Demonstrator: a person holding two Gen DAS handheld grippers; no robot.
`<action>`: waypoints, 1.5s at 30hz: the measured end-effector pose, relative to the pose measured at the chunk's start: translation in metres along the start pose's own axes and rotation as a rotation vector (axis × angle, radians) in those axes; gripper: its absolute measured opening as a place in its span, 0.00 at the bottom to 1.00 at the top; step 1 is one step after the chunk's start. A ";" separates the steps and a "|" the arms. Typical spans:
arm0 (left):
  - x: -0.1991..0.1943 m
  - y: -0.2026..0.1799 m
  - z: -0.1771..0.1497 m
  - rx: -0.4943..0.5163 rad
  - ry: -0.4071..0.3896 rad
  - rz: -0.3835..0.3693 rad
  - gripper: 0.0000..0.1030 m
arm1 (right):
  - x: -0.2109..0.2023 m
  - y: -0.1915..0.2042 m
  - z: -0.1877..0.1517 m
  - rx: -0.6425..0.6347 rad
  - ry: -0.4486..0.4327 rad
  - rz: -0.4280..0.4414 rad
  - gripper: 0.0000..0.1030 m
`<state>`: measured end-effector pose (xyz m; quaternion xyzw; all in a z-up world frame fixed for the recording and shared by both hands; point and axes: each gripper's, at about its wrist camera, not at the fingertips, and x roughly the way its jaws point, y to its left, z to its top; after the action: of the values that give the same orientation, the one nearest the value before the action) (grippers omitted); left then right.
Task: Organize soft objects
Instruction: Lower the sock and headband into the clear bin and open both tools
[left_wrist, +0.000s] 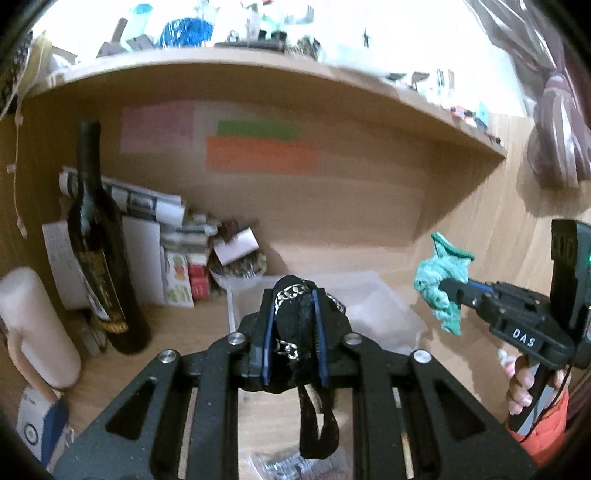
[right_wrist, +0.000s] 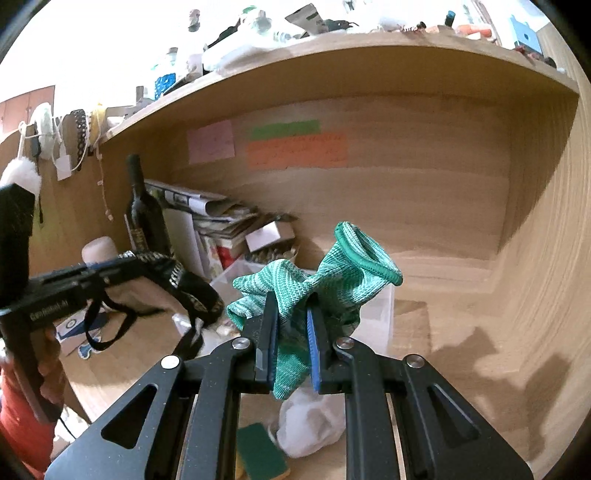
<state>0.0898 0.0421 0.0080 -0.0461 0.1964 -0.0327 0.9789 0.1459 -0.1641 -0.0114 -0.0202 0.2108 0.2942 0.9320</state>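
Both grippers are loaded and up in the air over the clear plastic bin (left_wrist: 373, 306), the landmark here. The left gripper (left_wrist: 294, 325) has its jaws closed down to a narrow gap on a black fabric piece with a silver chain (left_wrist: 295, 317); its straps dangle below the fingers, and it hangs just in front of the bin's near-left corner. The right gripper (right_wrist: 291, 332) is pinched on a green knit glove (right_wrist: 332, 273), cuff flopping upward, hovering above the bin's right side.

This looks like the carry stage: two soft things lifted, neither dropped in yet. The next move likely calls for lowering each over the bin's open top before letting go, minding the loose straps so they don't catch the rim.

More soft goods wait on the desk nearer than the bin: a white cloth bundle (right_wrist: 310, 424) and a green sponge (right_wrist: 260, 450).

Readable writing: "DAS" on the right gripper's body in the left wrist view. The dark wine bottle (left_wrist: 98, 251), left of the bin, has a gold label too blurred to read; so are the coloured notes (right_wrist: 295, 146) on the back panel behind it.
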 end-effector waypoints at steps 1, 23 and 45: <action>0.000 0.001 0.004 -0.001 -0.013 0.008 0.18 | 0.001 -0.001 0.002 0.000 -0.003 -0.001 0.12; 0.110 0.007 -0.007 -0.034 0.140 0.062 0.18 | 0.096 -0.018 0.005 -0.017 0.197 -0.003 0.12; 0.147 0.001 -0.044 0.033 0.347 0.019 0.40 | 0.139 -0.013 -0.022 -0.045 0.382 0.006 0.30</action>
<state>0.2086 0.0278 -0.0884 -0.0220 0.3622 -0.0342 0.9312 0.2471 -0.1030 -0.0888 -0.0958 0.3775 0.2925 0.8734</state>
